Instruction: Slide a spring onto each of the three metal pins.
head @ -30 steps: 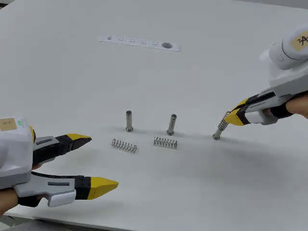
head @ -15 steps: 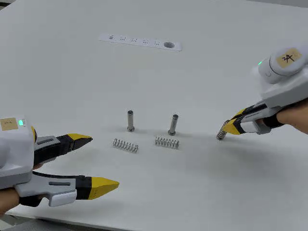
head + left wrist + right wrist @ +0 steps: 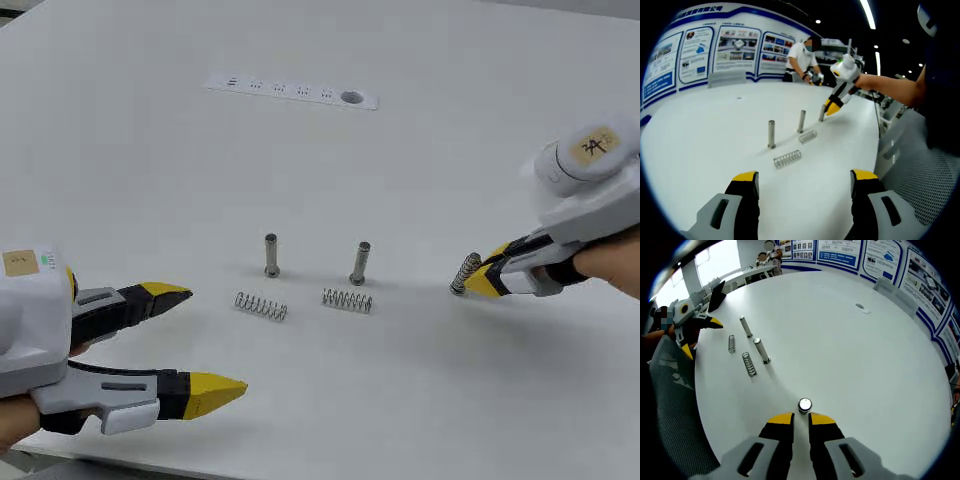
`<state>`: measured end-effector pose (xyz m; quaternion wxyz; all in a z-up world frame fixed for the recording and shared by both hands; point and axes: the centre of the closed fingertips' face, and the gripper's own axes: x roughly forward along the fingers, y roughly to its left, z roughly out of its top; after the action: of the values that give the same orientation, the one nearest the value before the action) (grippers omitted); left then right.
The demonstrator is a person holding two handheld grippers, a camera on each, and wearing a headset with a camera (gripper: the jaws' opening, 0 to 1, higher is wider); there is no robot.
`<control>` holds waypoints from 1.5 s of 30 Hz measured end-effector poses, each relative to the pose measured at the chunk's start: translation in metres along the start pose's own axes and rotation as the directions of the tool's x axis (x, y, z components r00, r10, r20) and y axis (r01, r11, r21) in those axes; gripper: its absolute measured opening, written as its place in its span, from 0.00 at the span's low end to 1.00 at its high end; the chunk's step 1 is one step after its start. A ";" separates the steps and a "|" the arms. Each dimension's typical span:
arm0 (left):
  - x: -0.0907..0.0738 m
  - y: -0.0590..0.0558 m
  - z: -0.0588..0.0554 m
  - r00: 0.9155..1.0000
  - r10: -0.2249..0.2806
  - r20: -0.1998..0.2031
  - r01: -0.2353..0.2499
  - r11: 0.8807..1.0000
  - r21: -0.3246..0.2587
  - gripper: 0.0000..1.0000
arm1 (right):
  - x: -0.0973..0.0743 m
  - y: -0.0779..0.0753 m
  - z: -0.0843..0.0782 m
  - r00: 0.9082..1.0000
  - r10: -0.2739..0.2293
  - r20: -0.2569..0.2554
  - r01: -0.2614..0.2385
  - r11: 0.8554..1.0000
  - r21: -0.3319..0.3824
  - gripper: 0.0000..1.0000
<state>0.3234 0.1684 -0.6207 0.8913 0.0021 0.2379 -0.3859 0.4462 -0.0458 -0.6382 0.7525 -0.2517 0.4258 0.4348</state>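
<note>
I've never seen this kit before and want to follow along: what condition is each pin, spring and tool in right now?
Left pin: upright, bare.
Middle pin: upright, bare.
Right pin: standing, sleeved.
Third spring: around the right pin.
Spring by left pin: lying flat, loose.
Spring by middle pin: lying flat, loose.
Left tool: open, empty.
Right tool: jaws drawn together, tips at the third spring.

A demonstration lab or showroom: blue-and-white printed wall posters (image 3: pixel 715 50) at upper left, long ceiling strip lights (image 3: pixel 867 12), one broad white round tabletop (image 3: pixel 850 355).
</note>
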 end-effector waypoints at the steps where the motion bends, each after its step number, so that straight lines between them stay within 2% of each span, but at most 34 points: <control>1: 0.000 0.000 0.000 1.000 0.000 0.001 0.000 1.000 0.000 0.76 | 0.000 0.001 -0.003 1.000 0.002 -0.004 -0.002 1.000 0.004 0.12; 8: 0.000 0.000 0.000 1.000 -0.002 0.002 0.002 1.000 0.000 0.76 | 0.003 0.013 -0.013 1.000 0.018 -0.019 -0.017 1.000 0.012 0.13; 16: 0.000 0.000 0.001 1.000 -0.002 0.004 0.002 1.000 0.001 0.76 | 0.008 0.034 -0.011 0.998 0.045 -0.031 -0.046 0.999 -0.022 0.13; 21: 0.000 0.000 0.001 1.000 0.000 0.009 0.000 1.000 0.000 0.76 | 0.010 0.048 -0.002 0.997 0.069 -0.029 -0.070 0.996 -0.059 0.14; 30: -0.001 0.001 0.002 1.000 0.001 0.012 -0.001 1.000 0.004 0.76 | 0.012 0.064 0.015 0.996 0.090 -0.025 -0.093 0.986 -0.138 0.15; 45: -0.001 0.001 0.003 1.000 0.001 0.016 -0.002 1.000 0.008 0.76 | 0.015 0.089 0.054 0.992 0.123 -0.013 -0.122 0.955 -0.271 0.16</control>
<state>0.3248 0.1686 -0.6178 0.8935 0.0026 0.2292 -0.3862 0.3956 0.0449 -0.6244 0.6834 -0.3246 0.3757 0.5351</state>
